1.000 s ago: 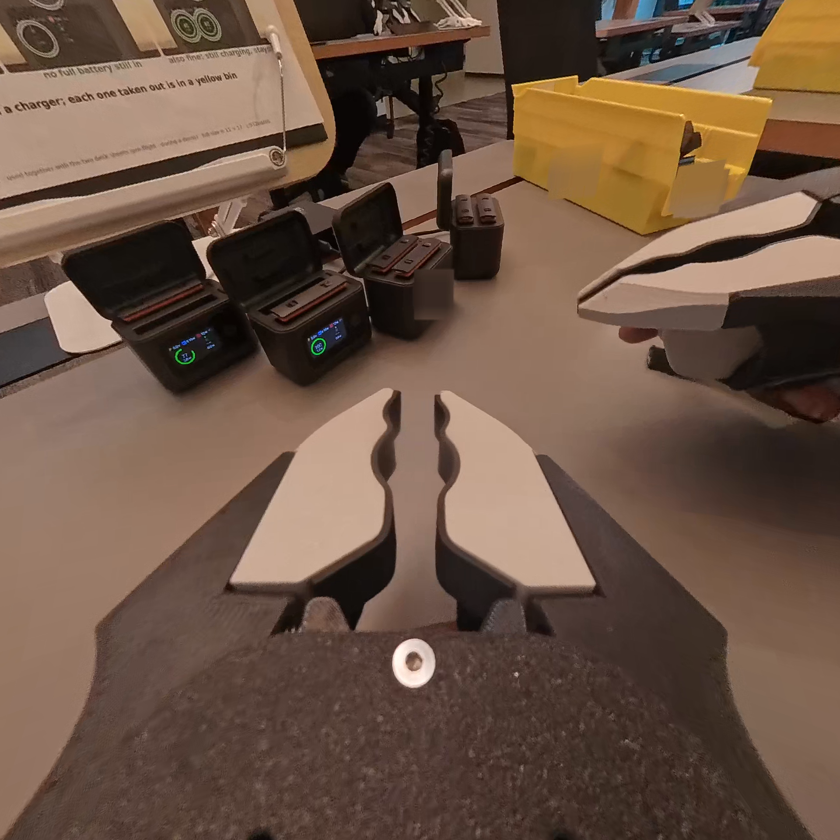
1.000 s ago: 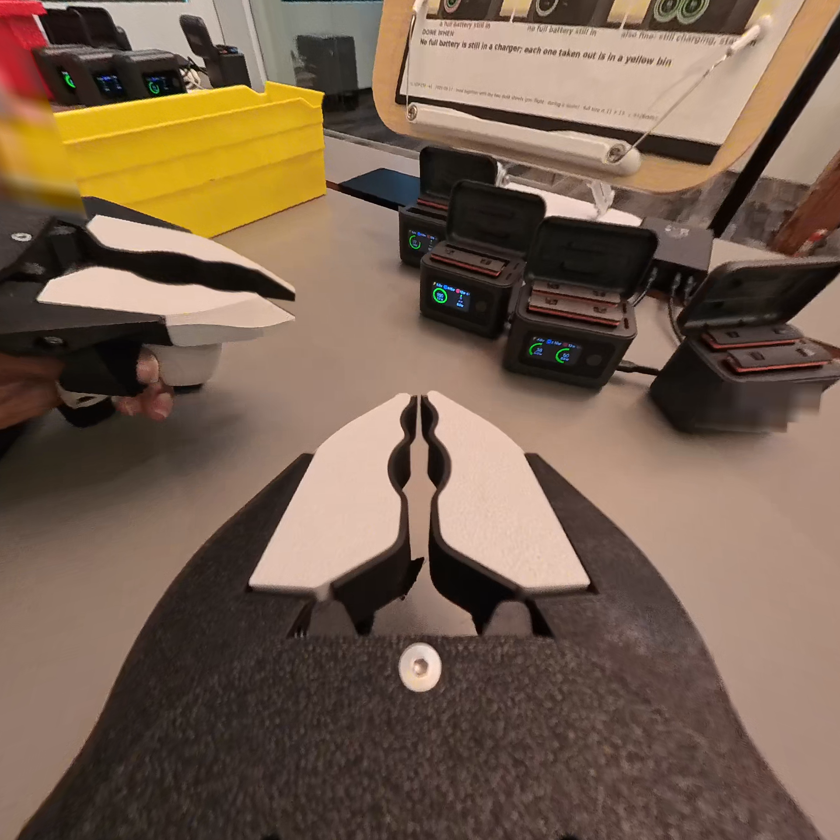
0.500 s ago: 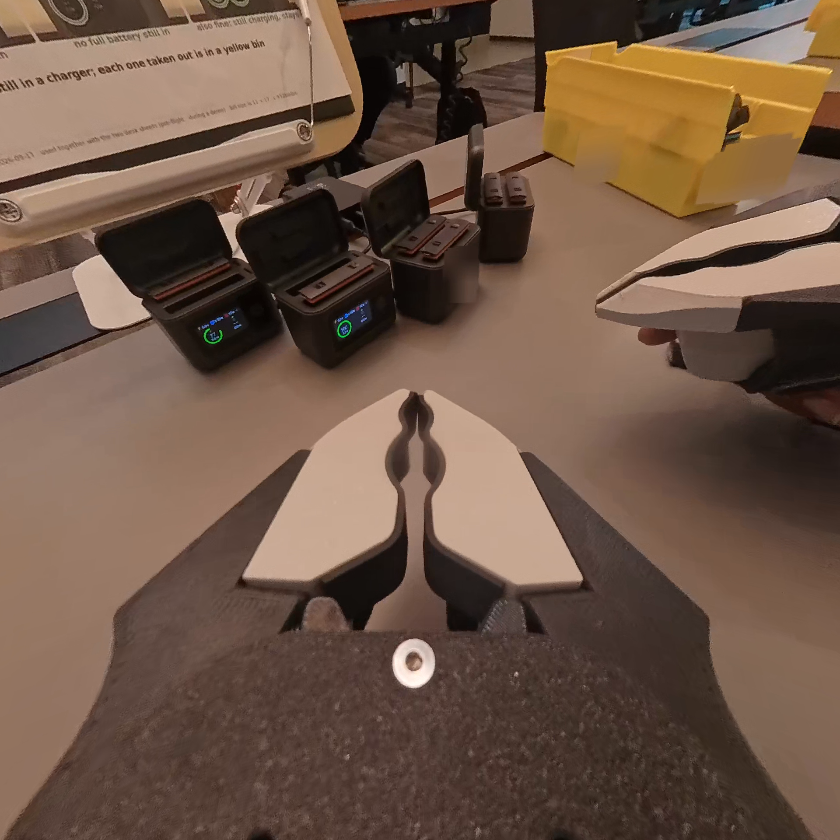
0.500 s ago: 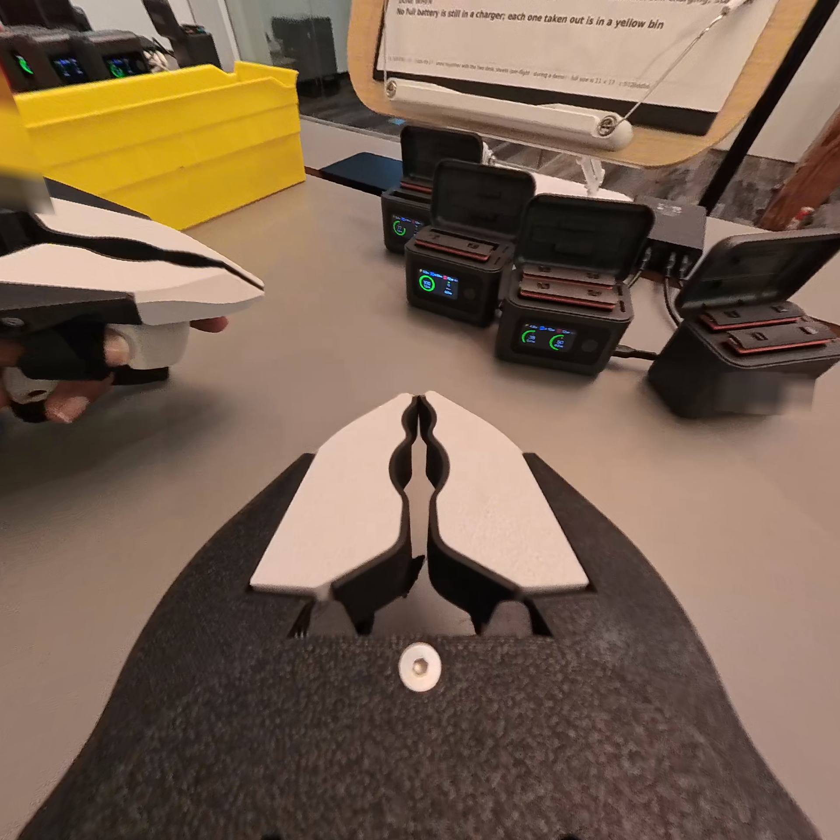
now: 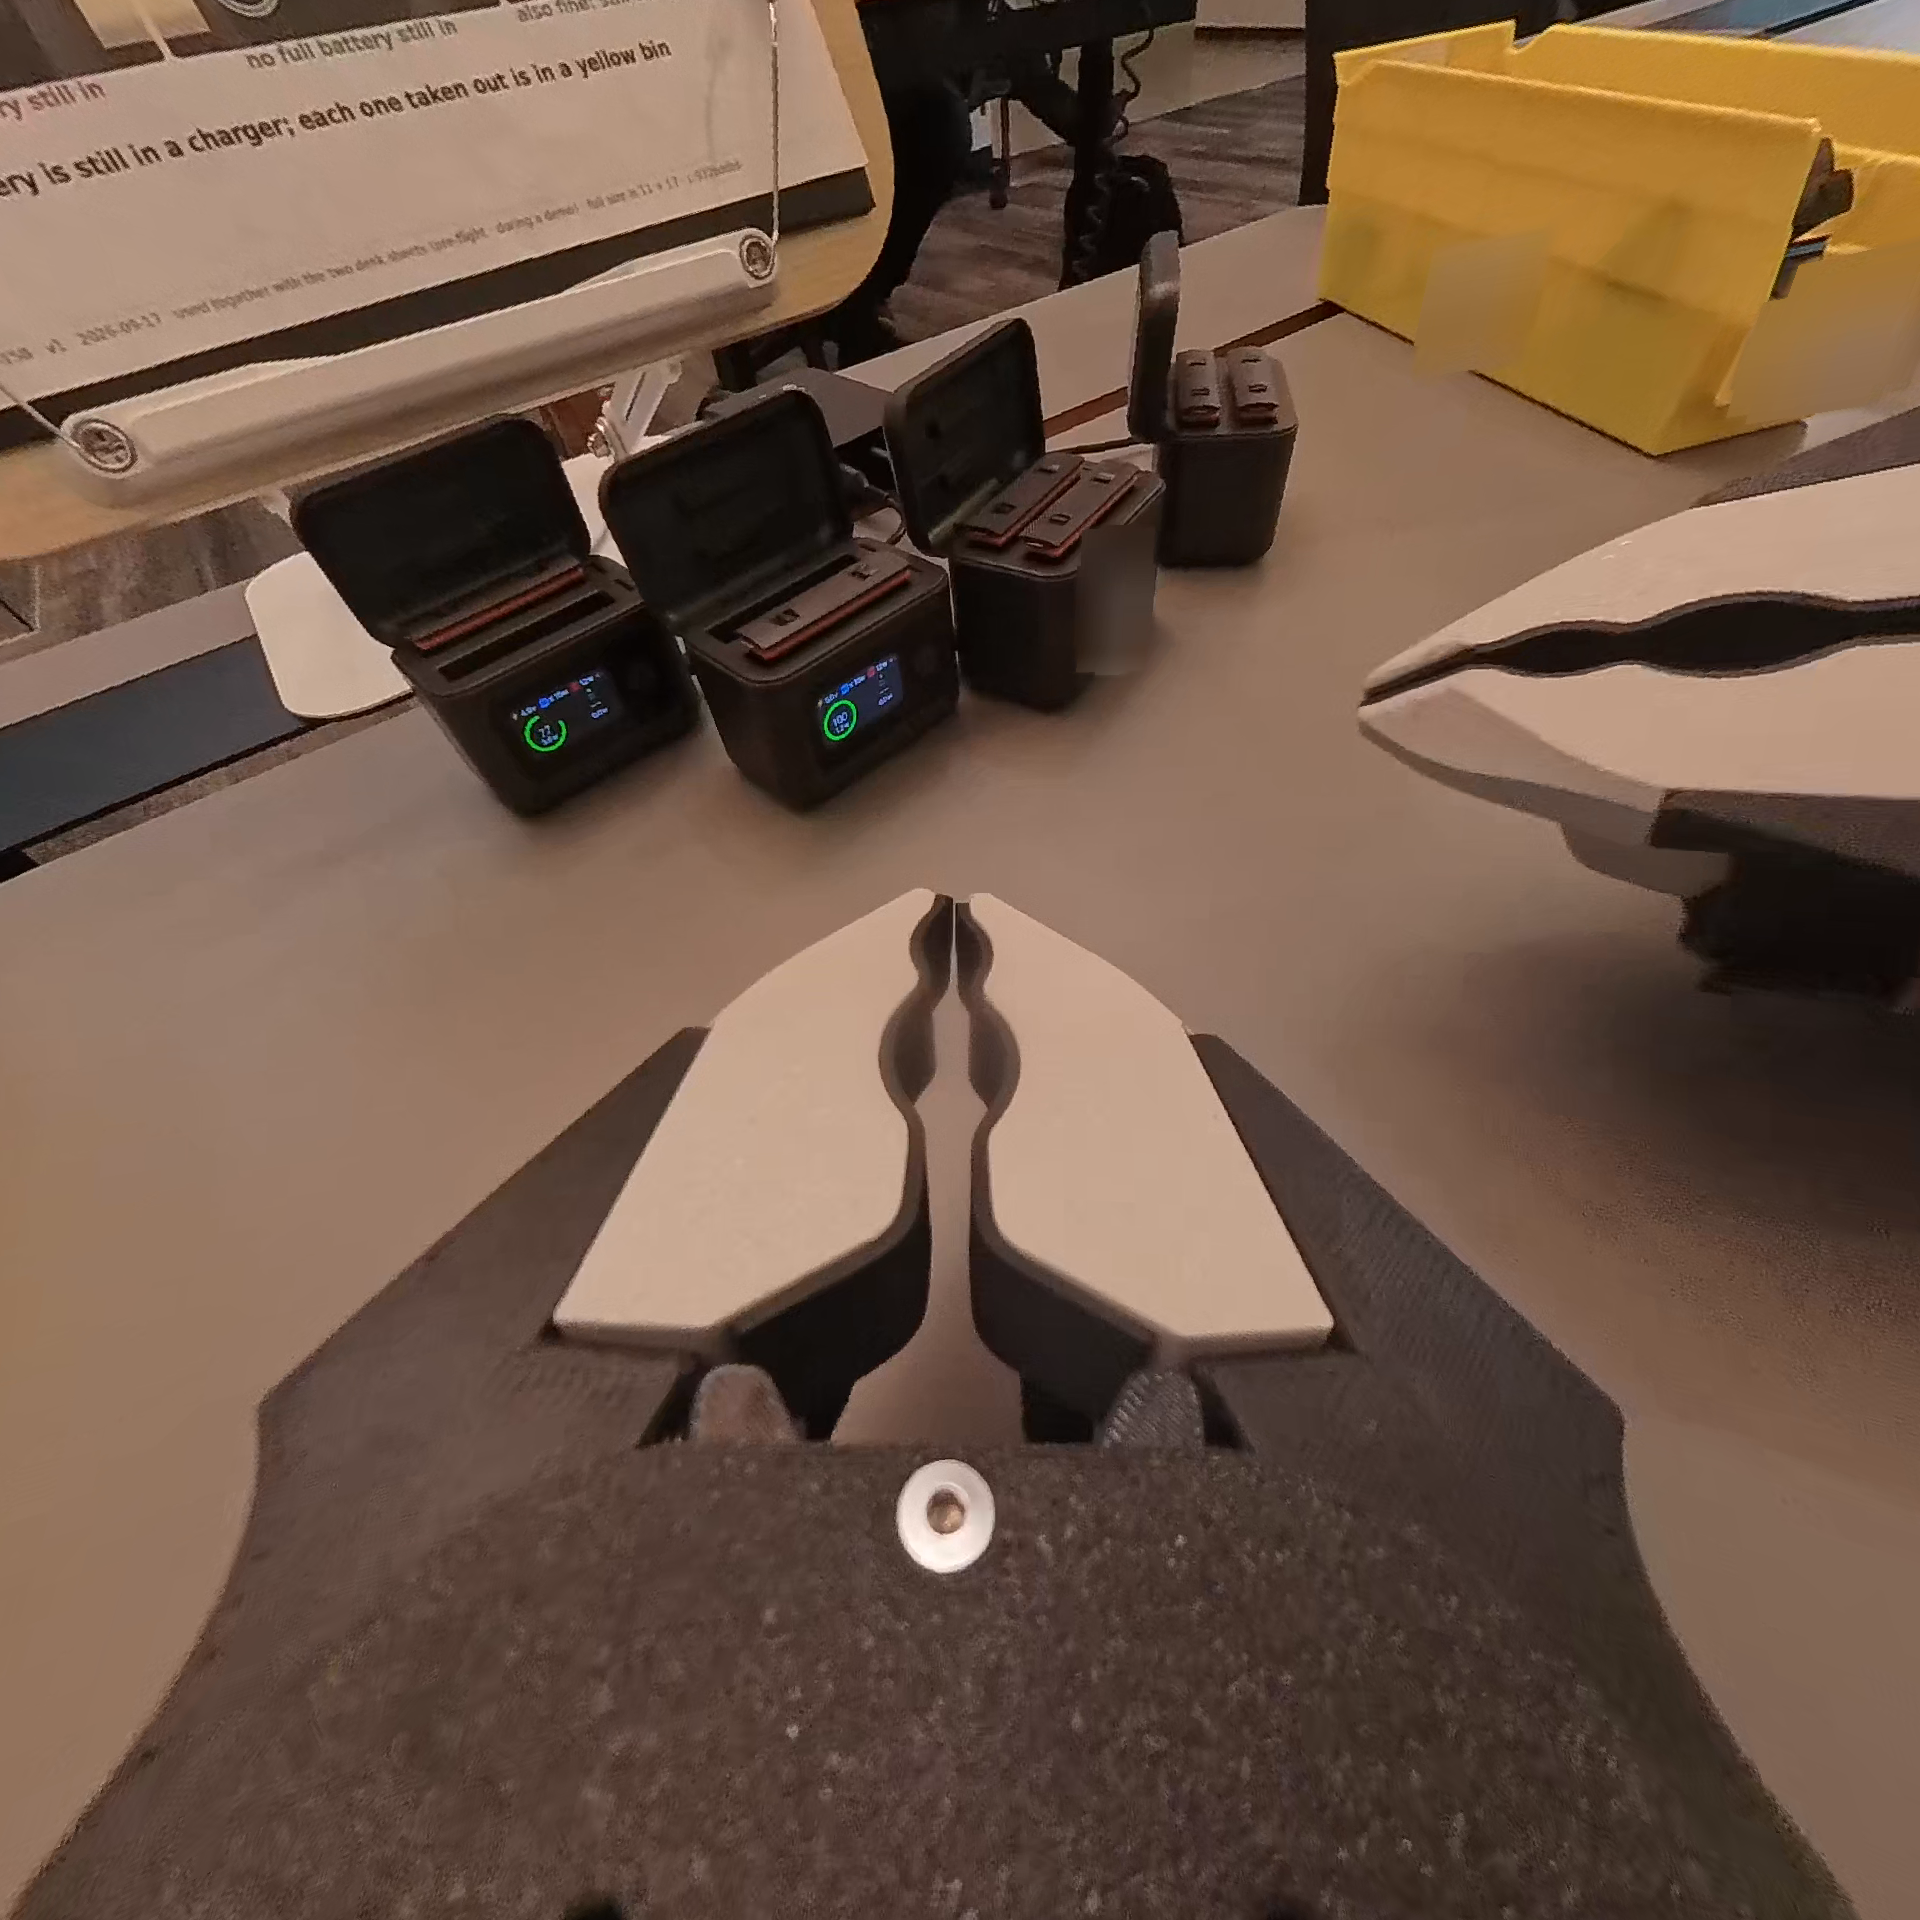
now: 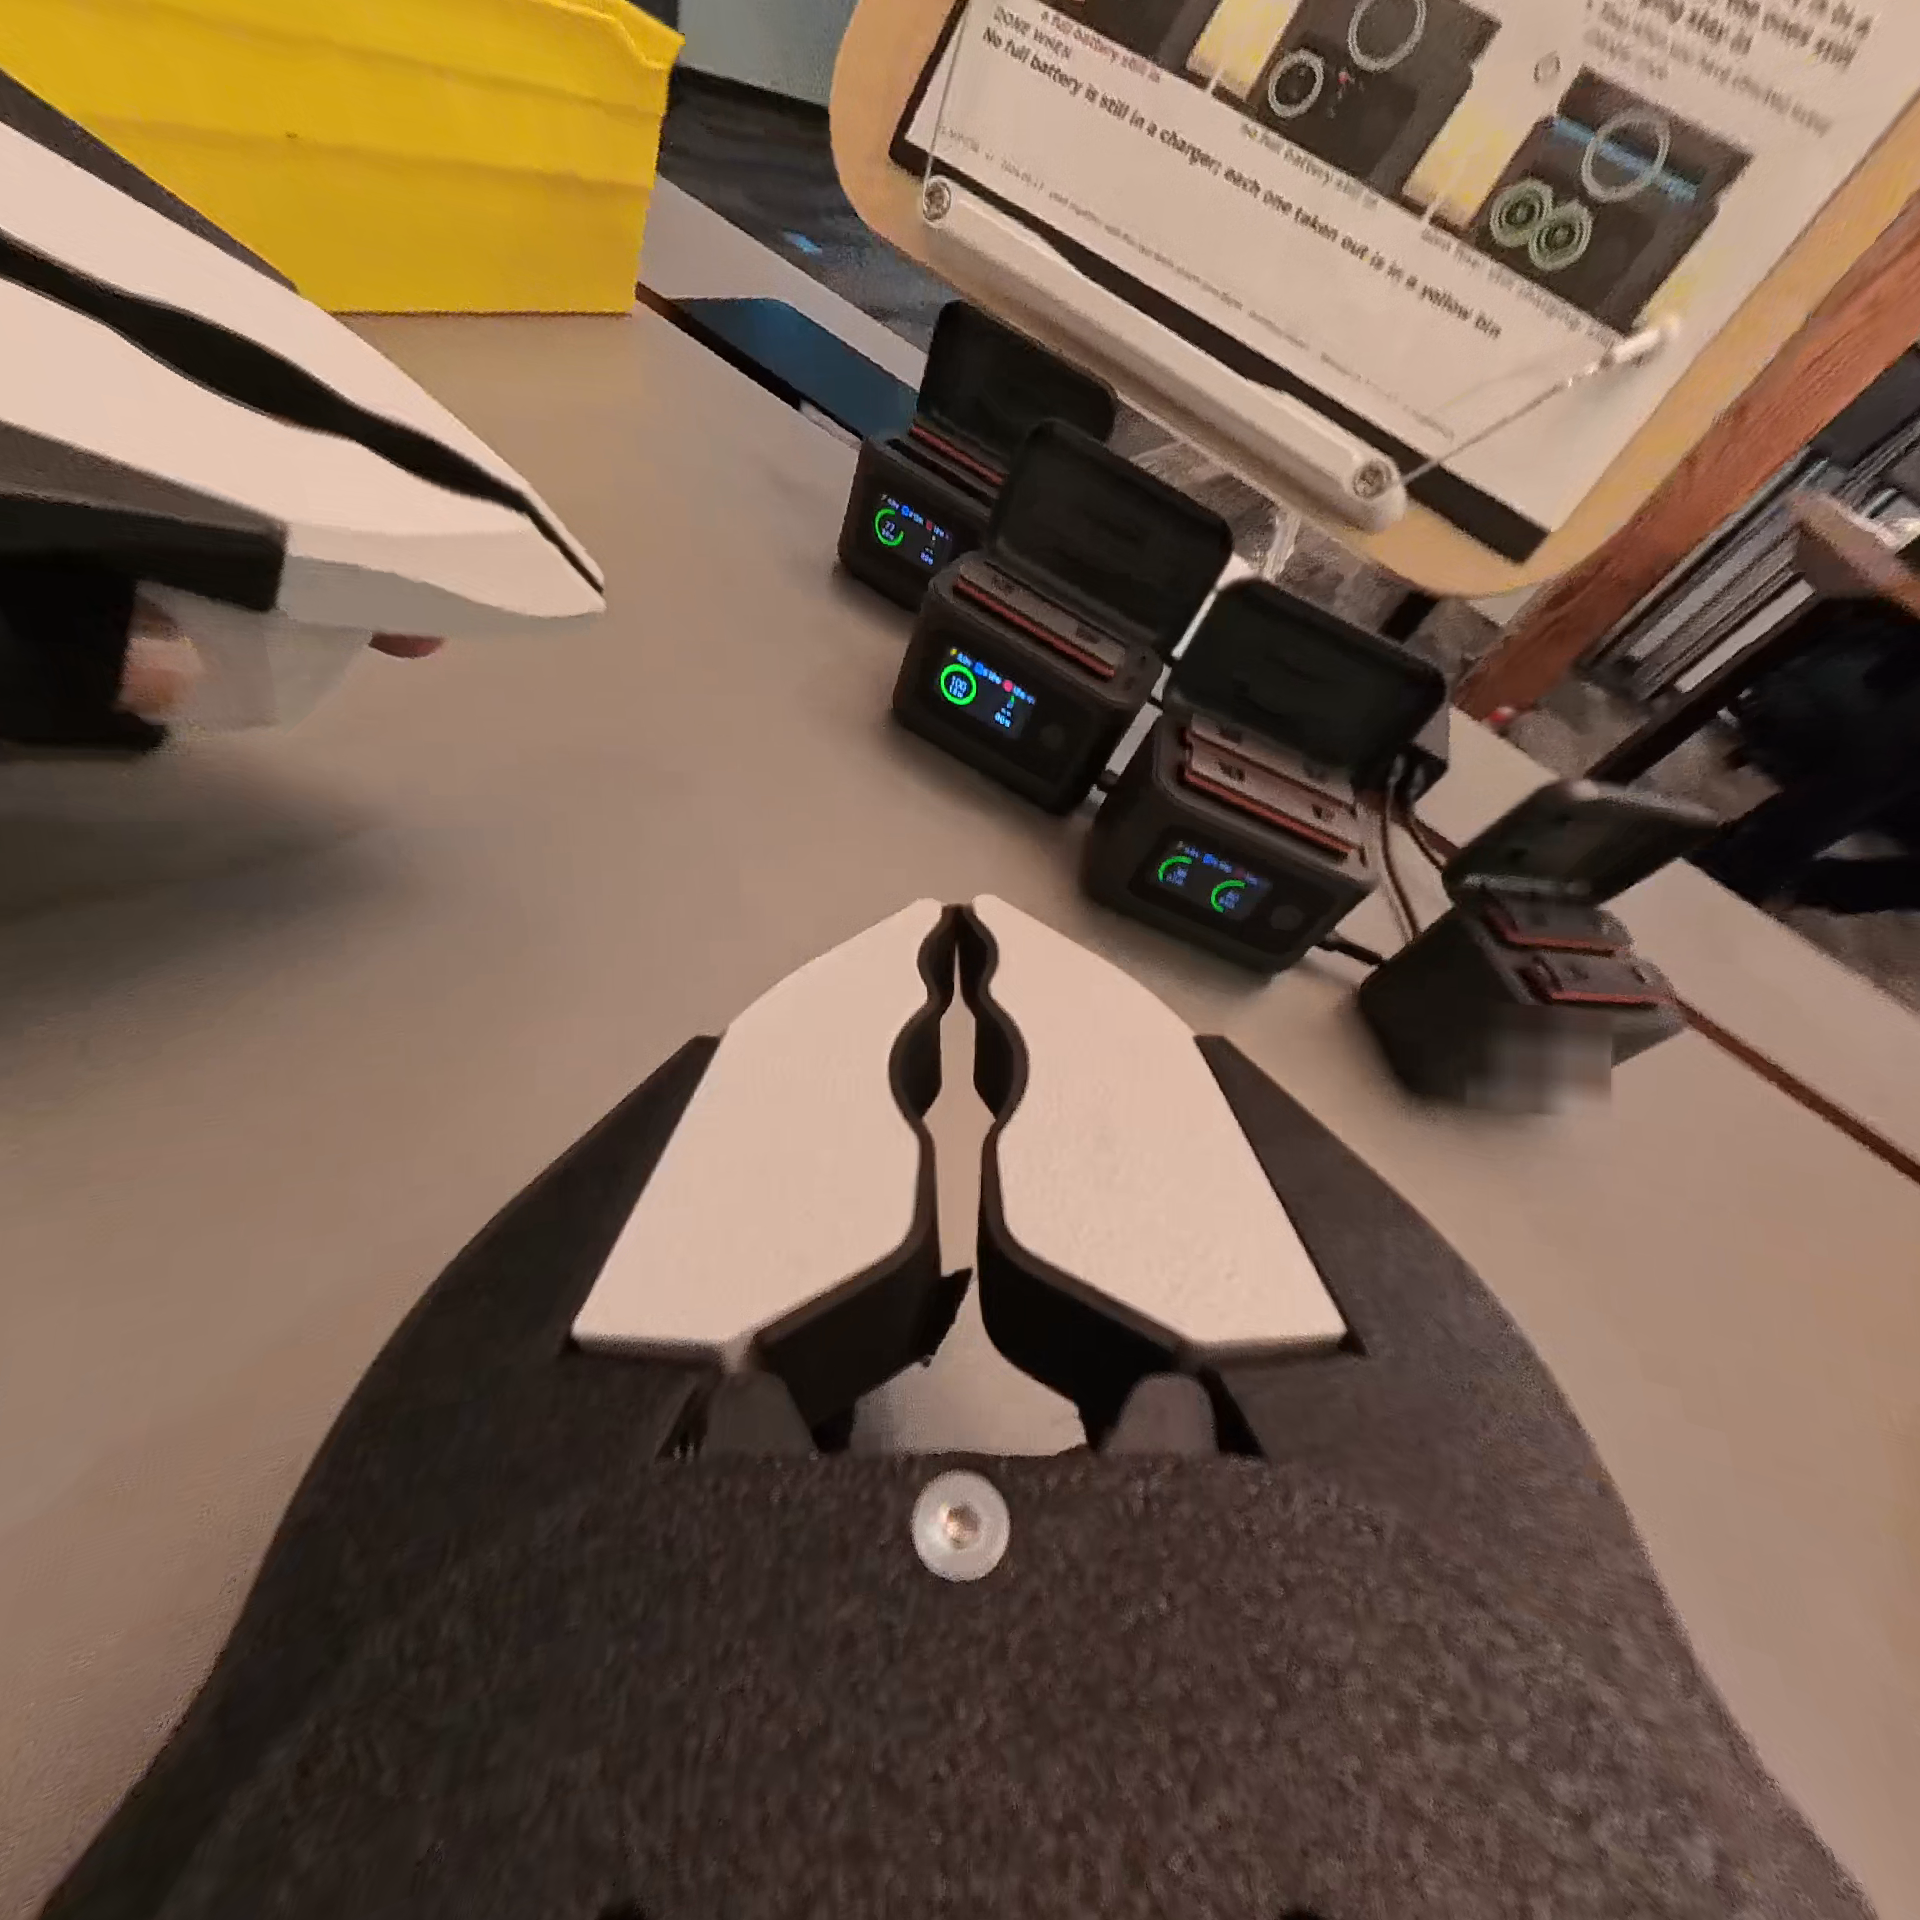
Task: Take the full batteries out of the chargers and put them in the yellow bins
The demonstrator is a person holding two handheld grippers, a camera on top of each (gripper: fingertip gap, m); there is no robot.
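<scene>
— Batteries with red edges sit in the slots of four black chargers, all with lids up, lined up on the bench ahead of my left hand-held gripper. Can you confirm from your side?

— Yes. From my right hand-held gripper the row runs ahead and off to the right. The second charger shows one full green ring on its screen; the third charger, just right of my tips, shows two partial green arcs.

— What are the jaws doing?

— Both pairs are pressed together at the tips, holding nothing. My left one hovers over bare bench short of the chargers. The right hand-held gripper comes in from its right side, level with it and apart from it.

— And the yellow bins?

— One yellow bin stands far ahead and to the right of my left hand-held gripper, beyond the last charger. Another yellow bin is far ahead and left of my right one. A printed sheet on a wooden board stands behind the chargers.
</scene>
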